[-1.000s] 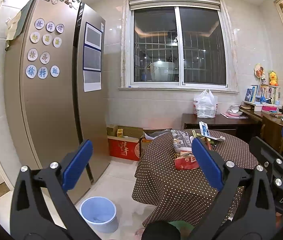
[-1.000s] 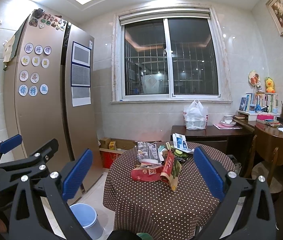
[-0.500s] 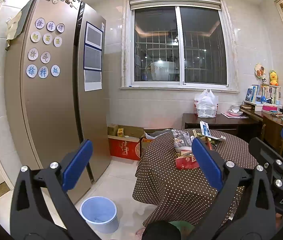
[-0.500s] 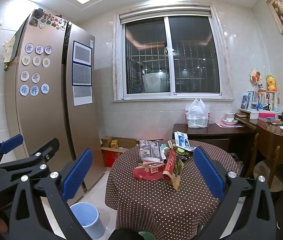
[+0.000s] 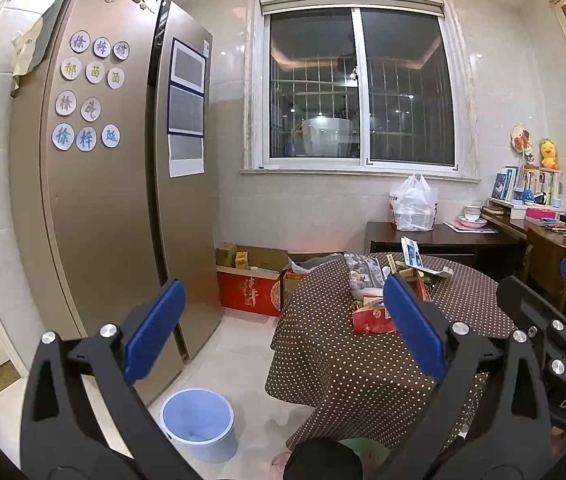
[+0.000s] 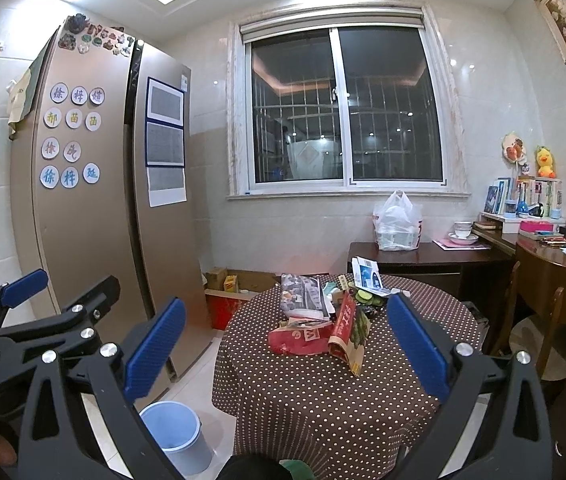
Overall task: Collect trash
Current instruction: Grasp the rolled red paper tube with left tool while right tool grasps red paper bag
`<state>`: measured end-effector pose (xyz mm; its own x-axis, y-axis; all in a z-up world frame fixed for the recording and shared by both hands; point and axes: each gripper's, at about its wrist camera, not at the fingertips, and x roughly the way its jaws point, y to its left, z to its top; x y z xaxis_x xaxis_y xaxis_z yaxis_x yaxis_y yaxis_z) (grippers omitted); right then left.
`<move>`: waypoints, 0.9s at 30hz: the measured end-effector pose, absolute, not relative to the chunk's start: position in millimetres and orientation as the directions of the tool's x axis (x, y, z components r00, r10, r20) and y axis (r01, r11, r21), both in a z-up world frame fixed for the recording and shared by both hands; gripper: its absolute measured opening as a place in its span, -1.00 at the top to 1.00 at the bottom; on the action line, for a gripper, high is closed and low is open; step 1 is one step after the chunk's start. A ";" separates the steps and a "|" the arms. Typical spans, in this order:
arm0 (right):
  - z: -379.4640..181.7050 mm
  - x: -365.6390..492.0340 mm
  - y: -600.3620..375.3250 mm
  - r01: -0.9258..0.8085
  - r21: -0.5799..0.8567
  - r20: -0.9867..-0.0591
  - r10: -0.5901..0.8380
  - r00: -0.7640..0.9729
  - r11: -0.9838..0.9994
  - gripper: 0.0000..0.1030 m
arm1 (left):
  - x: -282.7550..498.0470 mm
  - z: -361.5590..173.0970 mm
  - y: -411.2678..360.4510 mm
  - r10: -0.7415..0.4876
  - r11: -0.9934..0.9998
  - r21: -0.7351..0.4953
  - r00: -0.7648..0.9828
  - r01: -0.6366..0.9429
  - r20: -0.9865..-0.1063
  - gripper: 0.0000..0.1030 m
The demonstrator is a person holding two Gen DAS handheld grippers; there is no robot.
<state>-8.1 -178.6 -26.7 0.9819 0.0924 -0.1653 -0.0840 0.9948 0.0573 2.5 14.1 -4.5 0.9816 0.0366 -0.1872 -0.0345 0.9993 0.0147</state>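
Left claw (image 5: 283, 324), right claw (image 6: 287, 332) level, spread wide, empty.

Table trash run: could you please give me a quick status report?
Left gripper open, empty. Right gripper open, empty. Wrappers untouched on the dotted table; blue bin on floor left of it. Nothing in the way.

Glossy metal fridge (image 5: 115, 208), polka-dot cloth tablecloth (image 6: 323, 392), smooth plastic bin (image 5: 199, 424).

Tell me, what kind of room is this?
Most likely a home kitchen and dining area: a tall fridge covered in magnets, a round table with food wrappers on it, and a bin on the tiled floor.
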 end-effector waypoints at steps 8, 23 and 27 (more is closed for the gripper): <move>-36.1 10.4 -183.5 -0.091 0.087 -0.190 0.106 0.976 0.992 -0.92 | 20.8 -11.8 9.4 0.051 0.999 0.027 0.974 -0.047 -0.218 -0.88; -104.6 100.2 -267.3 0.083 0.200 -0.400 0.004 0.917 0.976 -0.92 | 134.9 -80.5 -65.1 -0.139 0.988 -0.013 0.855 0.153 -0.499 -0.88; -122.8 119.9 -298.6 0.170 0.208 -0.442 -0.062 0.895 0.963 -0.92 | 163.7 -100.2 -92.9 -0.184 0.981 -0.045 0.821 0.191 -0.540 -0.88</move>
<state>119.9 -298.6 -122.8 0.8950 -0.0621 -0.4416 0.1697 0.9632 0.2084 163.7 -92.9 -100.2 0.8210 -0.1842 -0.5405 0.1907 0.9806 -0.0445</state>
